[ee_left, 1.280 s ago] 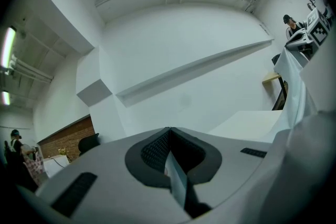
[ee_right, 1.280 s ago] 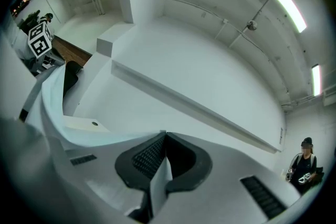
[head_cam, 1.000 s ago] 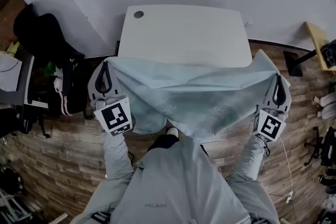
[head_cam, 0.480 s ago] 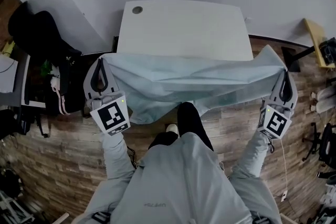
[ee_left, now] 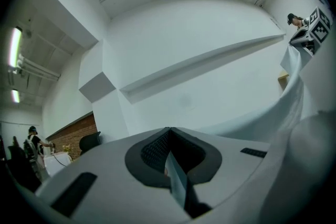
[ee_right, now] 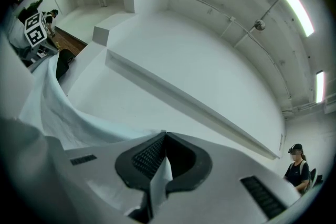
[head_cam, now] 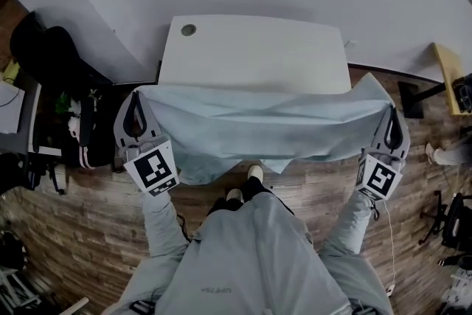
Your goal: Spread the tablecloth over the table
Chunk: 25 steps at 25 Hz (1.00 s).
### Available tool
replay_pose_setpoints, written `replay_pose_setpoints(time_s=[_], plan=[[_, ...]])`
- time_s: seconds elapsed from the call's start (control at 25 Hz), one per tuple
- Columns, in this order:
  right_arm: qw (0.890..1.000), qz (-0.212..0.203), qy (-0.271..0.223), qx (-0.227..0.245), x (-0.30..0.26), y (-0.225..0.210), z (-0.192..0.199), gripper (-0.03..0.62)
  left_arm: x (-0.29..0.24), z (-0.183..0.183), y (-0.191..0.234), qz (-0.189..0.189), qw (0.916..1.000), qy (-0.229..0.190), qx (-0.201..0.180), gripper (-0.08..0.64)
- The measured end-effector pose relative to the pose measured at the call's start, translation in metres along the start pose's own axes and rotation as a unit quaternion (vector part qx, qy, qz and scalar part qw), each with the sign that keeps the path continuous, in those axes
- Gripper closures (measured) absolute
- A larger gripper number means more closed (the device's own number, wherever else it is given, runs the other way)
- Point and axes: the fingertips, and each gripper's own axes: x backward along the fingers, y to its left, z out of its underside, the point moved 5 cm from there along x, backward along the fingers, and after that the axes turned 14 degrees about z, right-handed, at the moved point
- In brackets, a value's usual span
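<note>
We have the white worktop (head_cam: 254, 48) bare in front of us, with none of its surface covered yet. The pale tablecloth (head_cam: 258, 122) hangs taut in the air along the worktop's near edge, spanning from the near left corner to the near right corner, and its lower part sags toward the floor. Our left claw (head_cam: 136, 103) is clamped on one upper corner of the cloth and our right claw (head_cam: 391, 122) on the other. We judge the cloth gripped and opened out. Carrying it across the worktop, lowering it and letting go remain.
</note>
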Motion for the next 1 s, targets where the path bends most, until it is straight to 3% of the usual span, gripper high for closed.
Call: replay_pose_setpoints(time_s=[0.48, 1.0], plan=[[0.999, -0.034, 0.004, -0.005, -0.08, 0.007, 0.033, 0.571, -0.051, -0.02, -0.022, -0.039, 0.9991, 0.01, -0.007, 0.535], [0.999, -0.03, 0.02, 0.013, -0.109, 0.018, 0.045, 0.571, -0.099, -0.012, -0.023, -0.024, 0.9991, 0.032, -0.009, 0.535]])
